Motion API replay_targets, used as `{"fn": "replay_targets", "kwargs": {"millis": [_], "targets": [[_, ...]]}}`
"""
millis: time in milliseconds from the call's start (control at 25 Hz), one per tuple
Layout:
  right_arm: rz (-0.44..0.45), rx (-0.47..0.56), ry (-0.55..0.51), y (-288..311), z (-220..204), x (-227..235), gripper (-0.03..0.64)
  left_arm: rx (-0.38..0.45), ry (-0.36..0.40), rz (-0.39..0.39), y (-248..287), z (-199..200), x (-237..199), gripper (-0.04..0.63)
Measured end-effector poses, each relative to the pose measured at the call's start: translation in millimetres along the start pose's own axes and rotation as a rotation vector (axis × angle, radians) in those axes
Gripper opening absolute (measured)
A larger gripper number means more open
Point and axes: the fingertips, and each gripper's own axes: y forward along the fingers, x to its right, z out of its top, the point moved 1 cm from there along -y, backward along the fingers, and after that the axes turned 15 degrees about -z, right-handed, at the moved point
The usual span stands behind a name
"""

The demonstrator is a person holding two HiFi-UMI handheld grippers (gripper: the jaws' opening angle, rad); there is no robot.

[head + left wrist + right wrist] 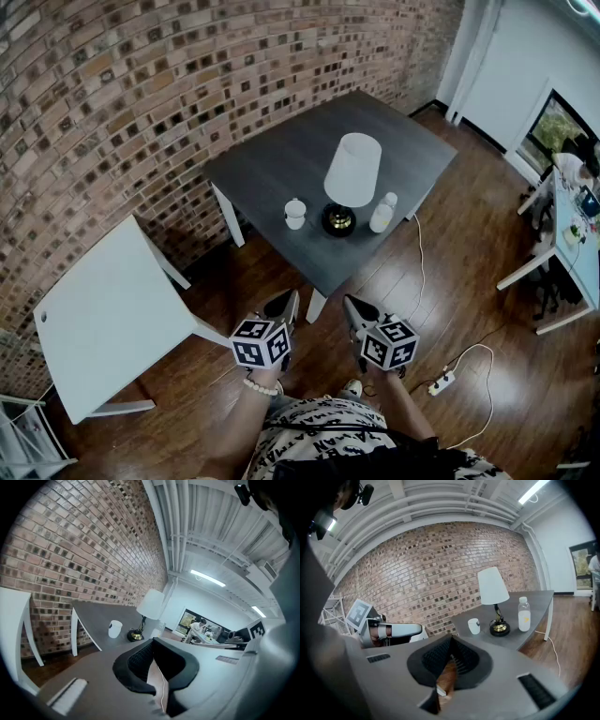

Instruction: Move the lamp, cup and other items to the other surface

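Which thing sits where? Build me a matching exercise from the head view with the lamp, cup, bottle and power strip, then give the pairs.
1 lamp
2 cup
3 bottle
4 power strip

a on the wooden floor
b on the dark table, right of the lamp's base
c middle of the three
d left of the lamp's base

Pairs: 1-c; 2-d; 3-b; 4-a

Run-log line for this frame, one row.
stage: nothing moved yet | left claw: shut, empty | right claw: shut, empty | lamp, cup, bottle: on dark table | white table: to its left
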Motion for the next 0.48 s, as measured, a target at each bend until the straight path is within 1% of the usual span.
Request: {"fn": "replay_targets", "kwargs": {"millis": [200,280,480], "targets": [[0.005,0.010,0.001,7,0,-8,0.002,0.005,-0.001,-0.002,-4,3,-9,0.000],[-0.004,0.014,0.004,12,1,-13,0.023,0.004,-0.003,-0.007,-7,5,-14,0.000],[-0.026,0.024,0.030,23,2,-29,0.026,-0.010,0.002,-0.026,-17,11,-28,0.000]]}}
